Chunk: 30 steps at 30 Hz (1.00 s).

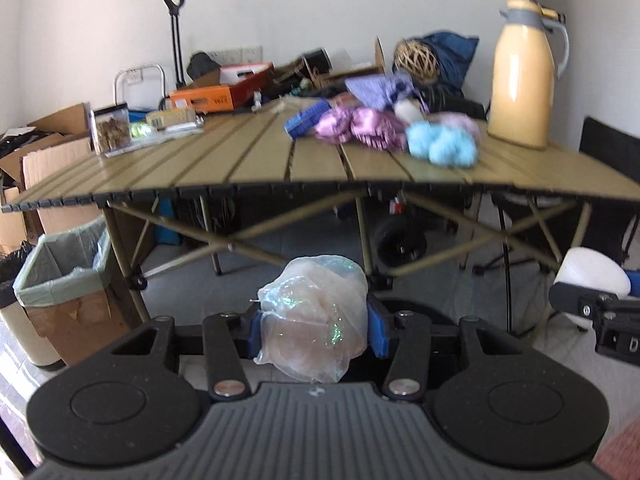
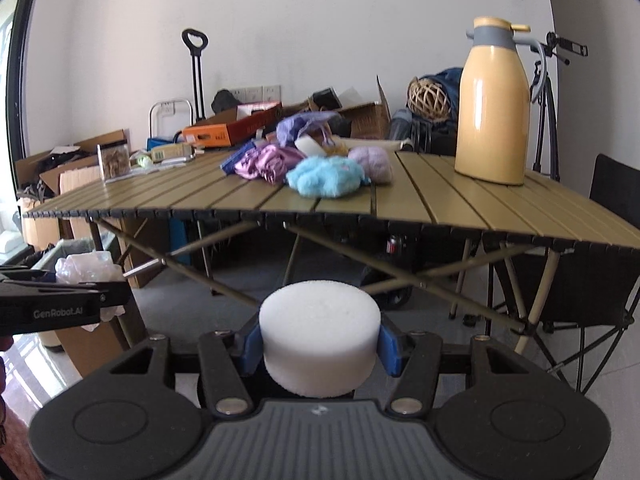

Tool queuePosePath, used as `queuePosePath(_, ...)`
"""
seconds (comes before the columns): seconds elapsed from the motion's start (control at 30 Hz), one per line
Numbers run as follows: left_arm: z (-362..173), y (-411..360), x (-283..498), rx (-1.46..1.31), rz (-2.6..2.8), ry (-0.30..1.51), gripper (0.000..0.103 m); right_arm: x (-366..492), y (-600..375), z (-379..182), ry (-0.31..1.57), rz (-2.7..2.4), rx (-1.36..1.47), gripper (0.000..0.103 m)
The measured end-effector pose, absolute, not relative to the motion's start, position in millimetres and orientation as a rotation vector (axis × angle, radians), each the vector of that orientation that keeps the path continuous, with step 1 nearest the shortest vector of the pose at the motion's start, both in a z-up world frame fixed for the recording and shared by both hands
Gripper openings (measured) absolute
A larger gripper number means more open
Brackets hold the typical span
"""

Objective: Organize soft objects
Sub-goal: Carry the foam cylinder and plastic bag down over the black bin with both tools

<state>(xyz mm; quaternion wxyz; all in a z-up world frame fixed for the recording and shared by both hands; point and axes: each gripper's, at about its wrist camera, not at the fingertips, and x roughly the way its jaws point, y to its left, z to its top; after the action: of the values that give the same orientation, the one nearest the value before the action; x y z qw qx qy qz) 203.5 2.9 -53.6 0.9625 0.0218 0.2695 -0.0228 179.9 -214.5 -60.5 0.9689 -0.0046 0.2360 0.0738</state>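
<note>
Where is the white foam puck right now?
The white foam puck sits clamped in the right gripper, held below and in front of the slatted table; the left wrist view shows it at far right.

Left gripper (image 1: 316,330) clamping crumpled plastic bag (image 1: 316,316), slatted table (image 1: 240,160) beyond

Olive slatted folding surface (image 2: 440,200) on crossed metal legs. On it: tall cream-yellow thermos jug with grey collar (image 2: 494,116) at right; fluffy light-blue plush (image 2: 326,178) mid-surface, touching shiny pink satin scrunchies (image 2: 264,164) and a pale lilac fuzzy ball (image 2: 372,162); clear lidded jar of brown pieces (image 2: 114,160) far left.
</note>
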Motion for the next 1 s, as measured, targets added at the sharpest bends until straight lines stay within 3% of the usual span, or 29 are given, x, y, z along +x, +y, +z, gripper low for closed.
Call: queuePosePath(1.0, -115, -7, 239, 0.051, -0.069, 0.872, 0.05, 225, -206, -128, 0.843, 0.183, 0.05, 0.055)
